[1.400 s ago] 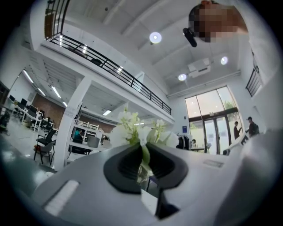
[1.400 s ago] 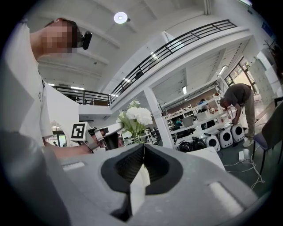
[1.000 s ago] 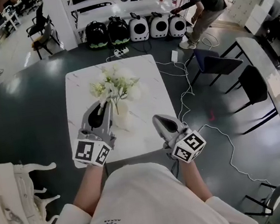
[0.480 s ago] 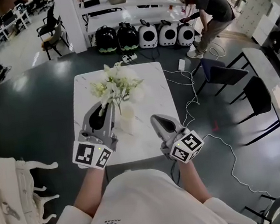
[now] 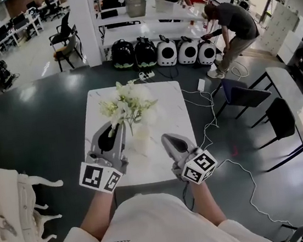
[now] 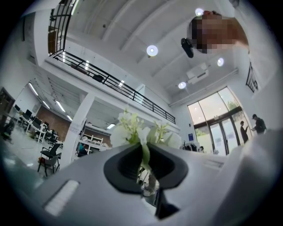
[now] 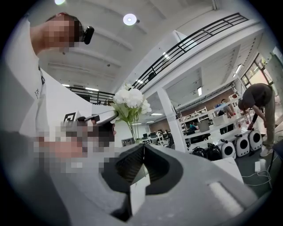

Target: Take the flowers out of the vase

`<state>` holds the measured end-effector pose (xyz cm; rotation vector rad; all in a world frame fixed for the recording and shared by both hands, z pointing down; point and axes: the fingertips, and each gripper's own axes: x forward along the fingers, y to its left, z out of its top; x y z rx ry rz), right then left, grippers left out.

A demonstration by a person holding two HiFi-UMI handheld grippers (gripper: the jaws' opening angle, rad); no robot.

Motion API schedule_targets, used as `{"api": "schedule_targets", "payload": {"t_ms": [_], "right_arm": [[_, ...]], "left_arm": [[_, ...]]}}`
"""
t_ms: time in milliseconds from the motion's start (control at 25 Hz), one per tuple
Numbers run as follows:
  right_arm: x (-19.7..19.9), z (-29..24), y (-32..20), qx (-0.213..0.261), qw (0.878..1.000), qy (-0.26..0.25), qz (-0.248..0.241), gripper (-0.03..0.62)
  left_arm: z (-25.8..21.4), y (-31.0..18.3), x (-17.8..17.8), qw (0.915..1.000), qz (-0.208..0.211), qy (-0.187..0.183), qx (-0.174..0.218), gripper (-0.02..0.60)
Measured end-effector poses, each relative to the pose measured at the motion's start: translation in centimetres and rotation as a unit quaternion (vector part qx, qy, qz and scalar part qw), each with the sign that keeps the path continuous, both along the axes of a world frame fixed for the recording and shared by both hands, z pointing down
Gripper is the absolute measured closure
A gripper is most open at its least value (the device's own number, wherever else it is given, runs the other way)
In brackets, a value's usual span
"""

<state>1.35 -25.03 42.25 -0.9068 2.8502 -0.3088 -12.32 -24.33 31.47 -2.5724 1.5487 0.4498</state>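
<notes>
A rectangular table (image 5: 166, 107) with a white, faintly grey-veined marble-look top stands on a dark, glossy grey floor (image 5: 41, 121), its long sides running away from the person. One pale, whitish vase (image 5: 142, 141) stands directly on it, in the near half and about midway between the long sides; it blends into the top, so its outline is hard to trace. A white power strip (image 5: 146, 75) lies on the floor just beyond the far edge, and white cable (image 5: 208, 113) trails along the table's right side.

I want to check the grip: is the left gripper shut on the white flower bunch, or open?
Shut on it: the left gripper has its jaws pinching a green stem of the white flower bunch.
</notes>
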Motion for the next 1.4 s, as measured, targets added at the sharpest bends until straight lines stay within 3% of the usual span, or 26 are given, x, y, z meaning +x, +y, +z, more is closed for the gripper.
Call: {"api": "schedule_targets", "payload": {"t_ms": [520,1000,1400], "right_arm": [[-1.9,0.0,1.0,0.002,1.0,0.001,-0.021,0.592],[-1.1,0.6,1.5,-0.004,1.0,0.002,-0.006,0.592],[-0.4,0.9,1.5,-0.009,1.0,0.008,0.004,0.592]], "left_arm": [[4.4,1.3,-3.7,0.9979,-0.044,-0.002,-0.047,0.564],[9.0,1.5,-4.3,0.9941,-0.052,-0.009,-0.095,0.564],[10.7,1.3,-4.1,0.9921,-0.053,-0.017,-0.112,0.565]]}}
